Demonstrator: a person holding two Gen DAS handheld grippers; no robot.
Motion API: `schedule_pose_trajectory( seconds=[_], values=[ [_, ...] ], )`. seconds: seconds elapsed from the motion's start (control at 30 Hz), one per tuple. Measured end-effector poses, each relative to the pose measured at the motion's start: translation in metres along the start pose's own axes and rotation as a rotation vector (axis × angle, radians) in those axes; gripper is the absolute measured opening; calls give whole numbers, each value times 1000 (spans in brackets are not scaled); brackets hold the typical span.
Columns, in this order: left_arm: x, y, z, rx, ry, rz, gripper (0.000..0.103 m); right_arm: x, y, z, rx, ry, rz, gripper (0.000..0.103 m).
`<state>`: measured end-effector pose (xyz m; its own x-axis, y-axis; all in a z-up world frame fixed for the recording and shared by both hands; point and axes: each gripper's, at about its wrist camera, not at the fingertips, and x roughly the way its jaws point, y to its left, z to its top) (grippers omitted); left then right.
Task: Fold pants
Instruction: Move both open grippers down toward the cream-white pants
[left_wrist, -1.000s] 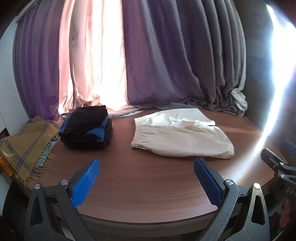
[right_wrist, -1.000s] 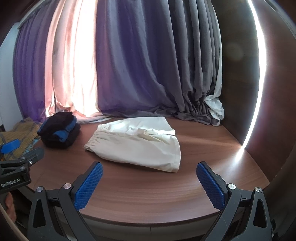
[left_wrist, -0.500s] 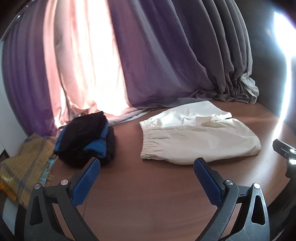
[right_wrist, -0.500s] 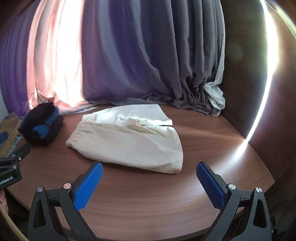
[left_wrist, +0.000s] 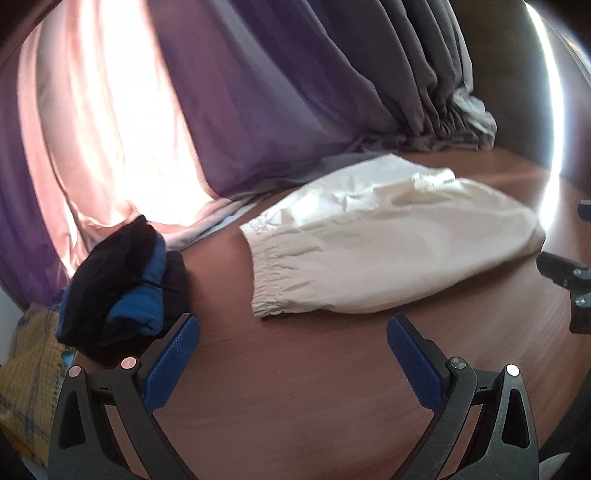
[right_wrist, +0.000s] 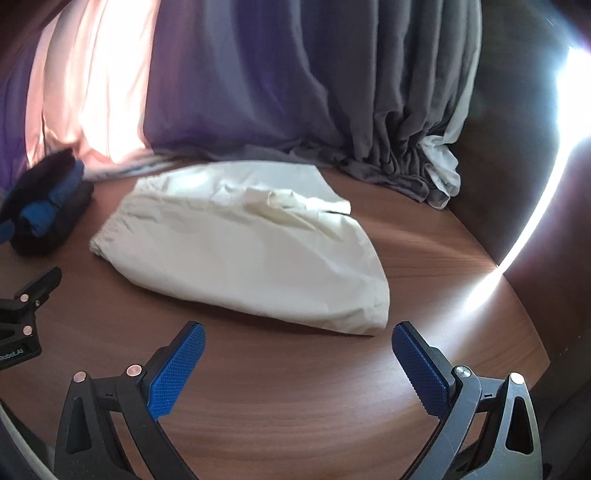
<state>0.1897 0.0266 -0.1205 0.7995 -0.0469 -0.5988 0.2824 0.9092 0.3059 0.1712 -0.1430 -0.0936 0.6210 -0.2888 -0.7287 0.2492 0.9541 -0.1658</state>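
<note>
left wrist view: the left gripper (left_wrist: 293, 334) hangs over the bare wood of the table (left_wrist: 314, 398) with its blue-padded fingers (left_wrist: 173, 354) spread wide and nothing between them; the cream pants (left_wrist: 388, 247) lie flat on the table just beyond the fingertips, apart from them, the elastic waistband being the end of the pants nearest the left finger; the other end of the pants reaches toward the right gripper (left_wrist: 565, 273), of which only a black part shows at the frame edge; a dark blue and black folded bundle (left_wrist: 122, 288) sits off the waistband end of the pants, a strip of bare table between them; a yellow plaid cloth (left_wrist: 29, 369) lies beyond the bundle; purple curtains (left_wrist: 258, 92) hang behind the pants

right wrist view: the right gripper (right_wrist: 297, 339) also stands wide apart and holds nothing; the pants (right_wrist: 251, 251) lie just ahead of its fingertips, not touching, their rounded far end closest to the right finger (right_wrist: 421, 365); the bundle (right_wrist: 44, 206) sits beside the waistband end of the pants
</note>
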Motion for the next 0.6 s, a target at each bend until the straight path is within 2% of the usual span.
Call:
schedule_pose_trajectory(
  seconds=[0.23,0.4,0.6],
  values=[
    [39,-12,-12,16,67,-25,103,37,14,-2,-87,23,-28,102],
    [55,-19,-12,46,81,-27,103,60,18,-3,-113,51,-18,102],
    [65,-28,-9,72,94,-44,103,72,29,-2,-166,31,-15,102]
  ],
)
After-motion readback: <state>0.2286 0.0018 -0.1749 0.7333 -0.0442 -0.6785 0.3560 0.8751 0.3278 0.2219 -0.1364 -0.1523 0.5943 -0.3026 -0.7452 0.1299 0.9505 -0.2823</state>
